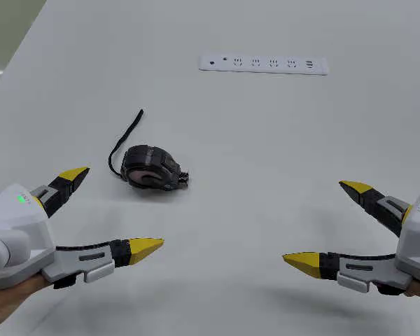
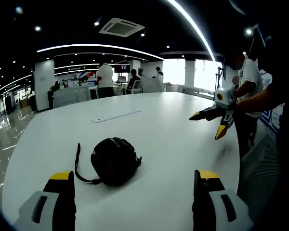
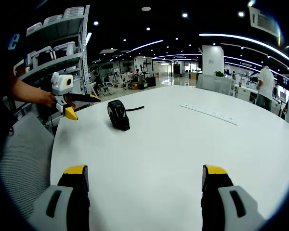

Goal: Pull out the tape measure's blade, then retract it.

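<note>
A black tape measure (image 1: 151,168) with a black wrist strap (image 1: 123,141) lies on the white table (image 1: 266,140), left of centre. Its blade is wound in. My left gripper (image 1: 117,208) hovers open near the table's front left, just short of the tape measure (image 2: 114,160), which sits between and beyond its jaws. My right gripper (image 1: 327,222) is open at the front right, well away from the tape measure (image 3: 118,114). Nothing is held in either one. The right gripper (image 2: 215,122) appears at the right of the left gripper view, and the left gripper (image 3: 79,106) at the left of the right gripper view.
A white power strip (image 1: 264,64) lies flat at the far side of the table. Several people stand or sit around desks in the office behind. A grey mesh chair (image 3: 24,159) stands by the table edge.
</note>
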`<action>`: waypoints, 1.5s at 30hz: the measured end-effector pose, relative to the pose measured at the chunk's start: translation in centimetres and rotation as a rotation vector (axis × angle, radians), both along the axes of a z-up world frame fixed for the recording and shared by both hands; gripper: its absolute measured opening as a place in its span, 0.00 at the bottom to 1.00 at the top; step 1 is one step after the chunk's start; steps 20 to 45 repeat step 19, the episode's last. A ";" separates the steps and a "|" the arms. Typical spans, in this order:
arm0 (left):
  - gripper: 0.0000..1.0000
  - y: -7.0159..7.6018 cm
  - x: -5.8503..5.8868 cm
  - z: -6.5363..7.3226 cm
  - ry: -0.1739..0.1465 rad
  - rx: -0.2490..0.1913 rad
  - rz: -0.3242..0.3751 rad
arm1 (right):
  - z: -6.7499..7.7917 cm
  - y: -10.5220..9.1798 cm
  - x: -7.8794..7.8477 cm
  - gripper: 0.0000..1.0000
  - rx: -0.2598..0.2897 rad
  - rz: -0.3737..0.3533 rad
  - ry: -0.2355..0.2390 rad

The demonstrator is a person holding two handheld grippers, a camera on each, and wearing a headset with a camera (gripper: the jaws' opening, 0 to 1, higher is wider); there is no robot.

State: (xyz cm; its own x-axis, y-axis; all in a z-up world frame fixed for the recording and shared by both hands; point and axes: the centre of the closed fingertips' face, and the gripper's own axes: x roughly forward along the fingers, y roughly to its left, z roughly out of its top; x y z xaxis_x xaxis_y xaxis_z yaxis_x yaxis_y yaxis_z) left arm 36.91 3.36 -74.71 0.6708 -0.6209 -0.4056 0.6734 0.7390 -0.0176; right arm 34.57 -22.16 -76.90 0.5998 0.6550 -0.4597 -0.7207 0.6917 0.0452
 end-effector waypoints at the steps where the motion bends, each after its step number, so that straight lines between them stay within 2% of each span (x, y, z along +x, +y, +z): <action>1: 1.00 0.0 0.0 0.0 0.000 -0.001 -0.001 | 0.0 0.0 0.0 1.00 -0.001 0.000 -0.002; 19: 1.00 -0.4 0.0 -0.5 0.004 0.016 -0.013 | -0.3 -0.1 -0.1 1.00 0.000 0.012 0.004; 45: 1.00 -0.4 0.0 -0.5 0.004 0.016 -0.013 | -0.3 -0.1 -0.1 1.00 0.000 0.012 0.004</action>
